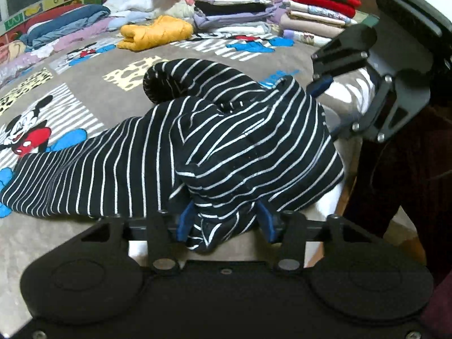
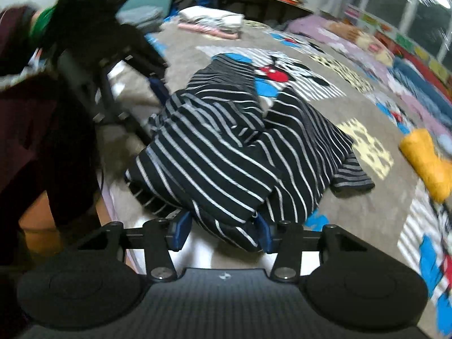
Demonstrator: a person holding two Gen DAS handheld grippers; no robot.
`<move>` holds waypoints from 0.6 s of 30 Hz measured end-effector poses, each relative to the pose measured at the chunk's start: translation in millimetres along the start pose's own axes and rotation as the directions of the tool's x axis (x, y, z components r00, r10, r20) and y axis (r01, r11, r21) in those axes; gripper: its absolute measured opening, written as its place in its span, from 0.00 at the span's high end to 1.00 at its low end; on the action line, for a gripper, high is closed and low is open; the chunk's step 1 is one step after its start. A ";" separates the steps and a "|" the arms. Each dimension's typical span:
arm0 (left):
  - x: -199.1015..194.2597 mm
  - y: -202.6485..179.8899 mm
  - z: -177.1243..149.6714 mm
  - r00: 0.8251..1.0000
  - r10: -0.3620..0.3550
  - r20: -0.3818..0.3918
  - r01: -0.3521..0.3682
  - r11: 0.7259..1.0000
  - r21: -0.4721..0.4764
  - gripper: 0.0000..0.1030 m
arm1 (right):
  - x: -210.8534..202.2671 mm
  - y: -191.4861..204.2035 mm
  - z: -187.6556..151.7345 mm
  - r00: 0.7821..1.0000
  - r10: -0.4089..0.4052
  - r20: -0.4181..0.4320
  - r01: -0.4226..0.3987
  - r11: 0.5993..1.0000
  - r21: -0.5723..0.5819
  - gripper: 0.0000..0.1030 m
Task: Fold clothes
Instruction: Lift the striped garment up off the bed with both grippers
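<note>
Both claws, left claw (image 1: pixel 224 223) and right claw (image 2: pixel 221 233), pinching striped shirt (image 1: pixel 226 141).

left gripper (image 1: pixel 223 226): black body, blue pads, silver screws | sleeve (image 2: pixel 25 107): maroon

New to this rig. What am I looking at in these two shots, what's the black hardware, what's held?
Two handheld two-finger grippers, one per hand; no robot arm. Each picture comes from a fisheye camera on one gripper, looking along its blue-padded fingers. In the left wrist view, the left gripper pinches a bunched edge of the black striped top; the other gripper shows at upper right. In the right wrist view, the right gripper pinches another edge of the same top. The top lies crumpled on a cartoon-mouse blanket, with a folded yellow garment and stacks of folded clothes behind.
</note>
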State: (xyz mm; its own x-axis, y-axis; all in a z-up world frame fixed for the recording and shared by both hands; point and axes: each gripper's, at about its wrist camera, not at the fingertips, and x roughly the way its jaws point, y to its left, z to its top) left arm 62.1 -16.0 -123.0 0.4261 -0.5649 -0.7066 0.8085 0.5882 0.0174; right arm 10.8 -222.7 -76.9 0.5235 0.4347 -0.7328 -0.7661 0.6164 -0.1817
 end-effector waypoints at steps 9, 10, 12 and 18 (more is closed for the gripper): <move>-23.5 -17.4 13.1 0.990 0.112 0.083 -0.115 0.993 0.036 0.82 | 2.0 8.3 -1.2 0.998 -0.047 0.038 0.048 0.998 -0.047 0.76; -30.9 -19.3 18.1 0.986 0.132 0.102 -0.136 0.990 0.040 0.83 | -6.7 7.7 1.1 0.996 -0.062 0.070 0.065 0.997 -0.043 0.77; -45.7 -23.0 28.3 0.975 0.170 0.141 -0.178 0.983 0.048 0.83 | -23.7 5.8 7.1 0.988 -0.092 0.124 0.097 0.995 -0.039 0.79; -94.9 -25.5 70.0 0.927 0.268 0.263 -0.300 0.950 0.087 0.84 | -69.4 -6.9 38.3 0.961 -0.159 0.226 0.178 0.982 -0.067 0.81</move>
State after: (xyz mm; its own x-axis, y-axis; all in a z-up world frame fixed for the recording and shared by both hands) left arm 29.5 -18.0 -6.9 0.7187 -0.5181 -0.4637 0.6756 0.6779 0.2898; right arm -5.9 -232.0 0.3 0.7091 0.4680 -0.5275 -0.6839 0.6388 -0.3525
